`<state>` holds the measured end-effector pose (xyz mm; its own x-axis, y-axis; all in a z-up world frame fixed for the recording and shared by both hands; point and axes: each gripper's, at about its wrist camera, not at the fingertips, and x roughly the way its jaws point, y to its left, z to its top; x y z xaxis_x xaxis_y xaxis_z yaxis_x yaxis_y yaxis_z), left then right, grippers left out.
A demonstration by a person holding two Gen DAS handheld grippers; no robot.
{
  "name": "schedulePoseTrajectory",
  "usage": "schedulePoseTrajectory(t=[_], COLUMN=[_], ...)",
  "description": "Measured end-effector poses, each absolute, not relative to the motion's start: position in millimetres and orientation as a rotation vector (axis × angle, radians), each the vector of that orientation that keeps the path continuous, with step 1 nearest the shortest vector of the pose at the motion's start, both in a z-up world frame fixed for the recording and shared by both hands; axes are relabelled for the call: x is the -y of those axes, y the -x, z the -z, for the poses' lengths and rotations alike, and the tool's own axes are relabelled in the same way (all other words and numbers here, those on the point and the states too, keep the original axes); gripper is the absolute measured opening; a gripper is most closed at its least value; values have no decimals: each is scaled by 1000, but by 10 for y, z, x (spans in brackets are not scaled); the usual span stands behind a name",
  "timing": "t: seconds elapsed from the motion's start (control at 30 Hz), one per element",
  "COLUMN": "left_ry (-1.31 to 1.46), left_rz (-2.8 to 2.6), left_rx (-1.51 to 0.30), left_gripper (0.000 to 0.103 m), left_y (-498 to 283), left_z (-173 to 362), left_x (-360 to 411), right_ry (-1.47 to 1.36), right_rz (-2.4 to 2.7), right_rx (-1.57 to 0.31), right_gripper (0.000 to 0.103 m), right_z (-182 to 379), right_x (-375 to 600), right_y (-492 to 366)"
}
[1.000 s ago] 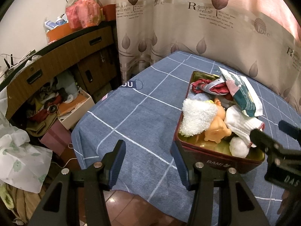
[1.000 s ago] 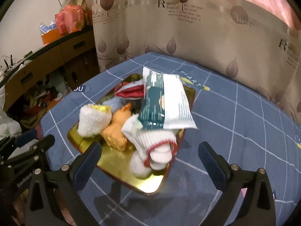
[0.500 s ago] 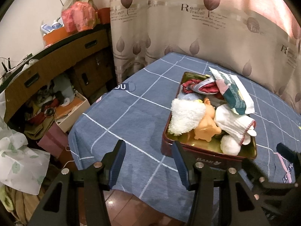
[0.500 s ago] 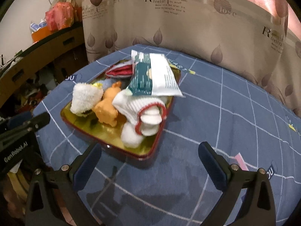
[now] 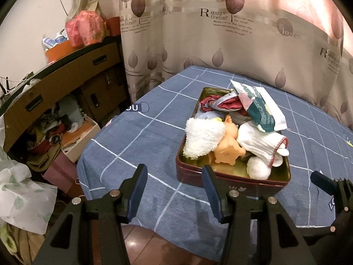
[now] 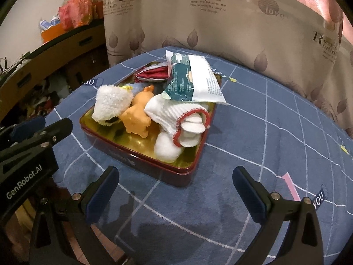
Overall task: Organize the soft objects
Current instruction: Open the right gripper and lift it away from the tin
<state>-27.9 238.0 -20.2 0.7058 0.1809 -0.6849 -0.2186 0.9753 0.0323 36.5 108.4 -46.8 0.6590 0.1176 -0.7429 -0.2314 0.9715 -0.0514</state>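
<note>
Dark red tin [image 5: 231, 180] with a gold inside, sitting on the blue checked tablecloth [image 5: 141, 141] near the table's front edge. Stuffed with soft stuff: fluffy white cloth [image 5: 204, 138] at the left, orange rubbery toy [image 5: 228, 148] right beside it and touching, white sock with red trim [image 5: 261, 143] lying across the right side, small white puff [image 5: 258, 169] tucked under the sock's open end. Green and white packet [image 5: 260, 108] resting on top of the sock, hanging out over the tin's right rim. Red and grey fabric [image 5: 220, 103] bunched up at the far end.

Left gripper [image 5: 174, 190] hovering just in front of the tin's near-left corner, jaws fairly wide apart, nothing between them. Right gripper [image 6: 174, 195] over bare cloth in front of the tin's right corner, jaws spread wide, empty too.

Leaf-print curtain [image 5: 220, 33] behind, messy wooden cabinet [image 5: 55, 88] off to the left.
</note>
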Motion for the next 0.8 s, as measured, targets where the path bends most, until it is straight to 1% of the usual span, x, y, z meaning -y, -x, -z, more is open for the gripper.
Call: schedulePoseTrajectory(t=[0.8], left_ry=[52], left_rz=[-218], left_rx=[-756], left_gripper=[52], left_y=[295], left_z=[198], left_x=[-2362], right_ry=[155], right_rz=[-204], right_rx=[-856], right_gripper=[102], right_z=[522], right_x=[-1111], right_y=[-372])
